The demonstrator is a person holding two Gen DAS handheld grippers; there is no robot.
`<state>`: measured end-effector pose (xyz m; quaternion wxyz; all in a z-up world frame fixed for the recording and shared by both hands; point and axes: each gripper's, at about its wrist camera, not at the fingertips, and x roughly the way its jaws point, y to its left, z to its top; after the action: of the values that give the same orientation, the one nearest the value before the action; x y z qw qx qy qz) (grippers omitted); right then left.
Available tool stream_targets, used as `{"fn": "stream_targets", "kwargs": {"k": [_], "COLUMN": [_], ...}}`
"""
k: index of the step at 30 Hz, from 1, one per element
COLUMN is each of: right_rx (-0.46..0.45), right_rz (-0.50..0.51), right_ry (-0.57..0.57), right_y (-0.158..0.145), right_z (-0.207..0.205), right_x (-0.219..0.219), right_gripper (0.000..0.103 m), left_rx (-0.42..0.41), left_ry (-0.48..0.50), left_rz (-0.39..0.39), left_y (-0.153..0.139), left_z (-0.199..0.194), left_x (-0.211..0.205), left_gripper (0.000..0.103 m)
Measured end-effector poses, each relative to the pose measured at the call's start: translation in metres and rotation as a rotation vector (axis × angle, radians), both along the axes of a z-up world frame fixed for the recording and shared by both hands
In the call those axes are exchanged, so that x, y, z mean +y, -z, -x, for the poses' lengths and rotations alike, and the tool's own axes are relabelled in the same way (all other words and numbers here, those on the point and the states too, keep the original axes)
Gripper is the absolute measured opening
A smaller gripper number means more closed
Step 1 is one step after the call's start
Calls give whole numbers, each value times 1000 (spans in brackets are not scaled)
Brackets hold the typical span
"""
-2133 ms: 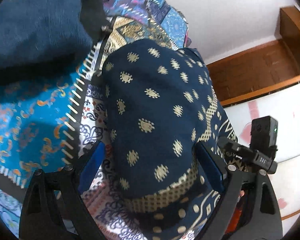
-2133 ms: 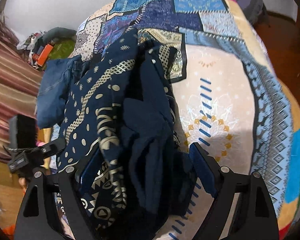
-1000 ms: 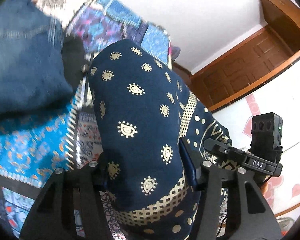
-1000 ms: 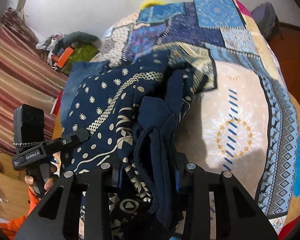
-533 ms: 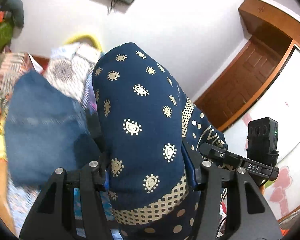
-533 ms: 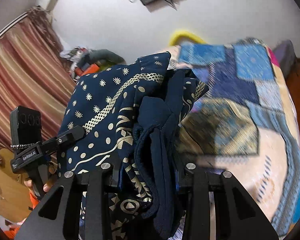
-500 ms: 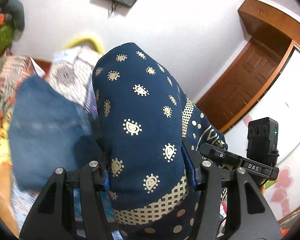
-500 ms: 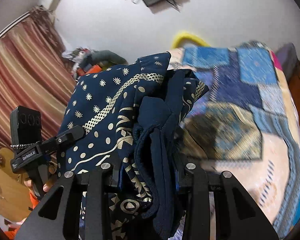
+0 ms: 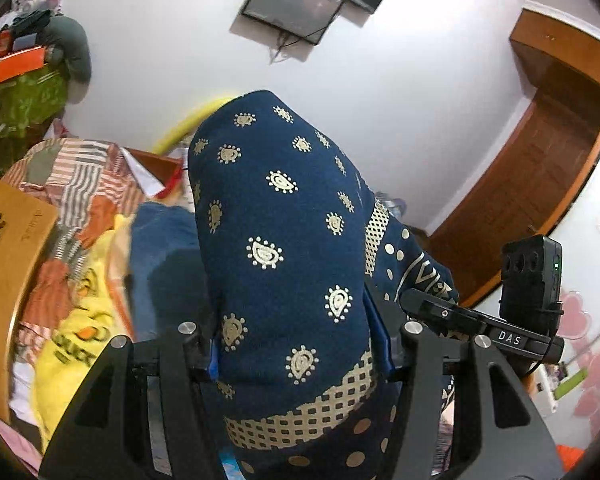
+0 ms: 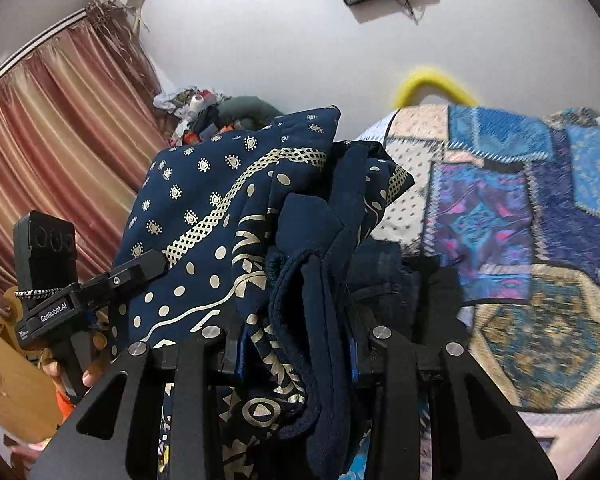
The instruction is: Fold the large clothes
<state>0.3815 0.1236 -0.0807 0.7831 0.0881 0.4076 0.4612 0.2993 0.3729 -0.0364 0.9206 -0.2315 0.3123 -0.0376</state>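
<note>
Bed (image 10: 540, 240) under patchwork quilt, white wall (image 9: 380, 80) behind; you are holding the navy garment (image 9: 284, 260), left claw (image 9: 296, 352) and right claw (image 10: 296, 356) both clamping it.

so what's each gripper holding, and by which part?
Both hold the navy gold-print garment: left gripper clamps a rounded fold of it, right gripper clamps a bunched, layered section.

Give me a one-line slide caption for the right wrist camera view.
Right gripper clamps a bunched navy gold-print garment above a patchwork bedspread, left gripper gripping its far side.
</note>
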Motion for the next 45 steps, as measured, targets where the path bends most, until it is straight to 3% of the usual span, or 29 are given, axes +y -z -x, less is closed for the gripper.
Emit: {"fn": "stream_targets", "kwargs": {"k": [4,6,9,17,22,26,34,41,45], "right_rx": [61,96,133,57,-59,-106,-228,-421,-528], "right_rz": [41,92,124,181,292,293,141,-17,-95], "right_ry": [-4,-4,-11,8,42,45,96,126,146], "right_y": [42,71,103,96,83,60,-28,-102,-129], "right_z": [-16,-25,-32,-23,-9,4,54,131,178], "right_x": [25,37,47,47,41,29,-11,-59,-87], "right_gripper": [32,32,32,42,47,47,47,47,47], "left_rx": [81,160,172,189,187,177,4,-209,-321], "left_ry": [-10,-24,-43,-70,-101,-127,-142,-146,-184], "left_rz": [4,15,-3,37,-91,-151,-212,-333,-398], "left_y": [40,76,106,111,93,69,-16,-94,-118], "left_z": [-21,-35,-42,-38,-21,3,71,151,194], "left_x": [21,33,43,47,28,14,-25,-95,-132], "left_gripper": [56,56,60,68,68,68,68,68,69]}}
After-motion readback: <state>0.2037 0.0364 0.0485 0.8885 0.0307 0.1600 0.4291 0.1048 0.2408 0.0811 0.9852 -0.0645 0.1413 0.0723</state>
